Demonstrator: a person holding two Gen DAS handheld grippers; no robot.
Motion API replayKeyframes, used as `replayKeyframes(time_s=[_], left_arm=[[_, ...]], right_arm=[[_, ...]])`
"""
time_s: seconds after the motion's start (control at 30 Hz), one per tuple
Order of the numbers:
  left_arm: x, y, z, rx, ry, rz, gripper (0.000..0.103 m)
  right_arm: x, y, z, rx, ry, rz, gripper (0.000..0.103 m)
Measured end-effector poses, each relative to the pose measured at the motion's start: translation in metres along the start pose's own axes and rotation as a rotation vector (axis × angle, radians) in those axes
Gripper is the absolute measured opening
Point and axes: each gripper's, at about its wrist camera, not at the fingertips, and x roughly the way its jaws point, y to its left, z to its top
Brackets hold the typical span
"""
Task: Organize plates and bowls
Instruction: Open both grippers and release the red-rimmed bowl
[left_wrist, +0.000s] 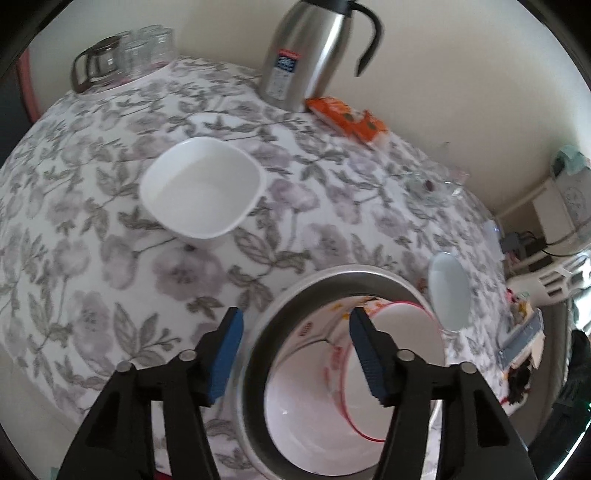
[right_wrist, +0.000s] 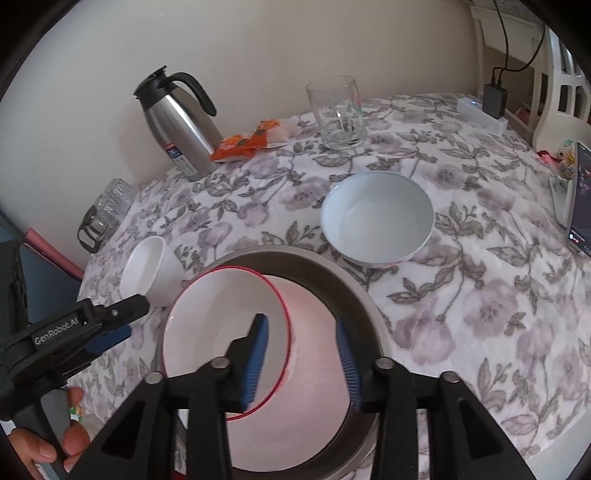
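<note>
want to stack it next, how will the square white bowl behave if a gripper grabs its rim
The square white bowl looks glazed and stiff, so probably slippery and chippable. It stands empty, so likely light. Its wide flat base on the tablecloth suggests sliding rather than tipping.

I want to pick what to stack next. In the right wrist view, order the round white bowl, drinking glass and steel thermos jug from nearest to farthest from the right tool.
1. Round white bowl, just beyond the tool, slightly right.
2. Steel thermos jug, far left by the wall.
3. Drinking glass, far back; too close to the jug to rank firmly.
</note>
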Motion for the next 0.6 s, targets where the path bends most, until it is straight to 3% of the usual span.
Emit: replayKeyframes(time_s=[0.07,0.17,0.23,0.27,0.4,0.47,0.6], left_arm=[[0.002,0.004,0.000,-0.014,-0.002,0.018,0.065],[0.002,0.010,0.001,-0.029,-0.014,0.045,0.072],[0.001,0.012,0.001,-0.036,-0.032,0.065,0.086],[0.000,0.014,0.002,-0.040,-0.049,0.081,0.088],[-0.004,0.022,0.005,-0.059,-0.092,0.122,0.090],[-0.004,0.027,0.006,-0.075,-0.100,0.129,0.091],[-0.005,0.034,0.007,-0.099,-0.114,0.152,0.099]], right_arm=[[0.000,-0.002,0.000,0.003,-0.002,-0.013,0.058],[0.001,-0.003,0.001,0.003,-0.002,-0.025,0.066],[0.002,-0.003,0.001,0.003,-0.003,-0.027,0.071],[0.002,-0.004,0.001,0.004,-0.005,-0.029,0.075],[0.002,-0.005,0.002,0.010,-0.018,-0.045,0.083],[0.002,-0.007,0.002,0.020,-0.020,-0.047,0.098],[0.001,-0.009,0.003,0.026,-0.029,-0.041,0.103]])
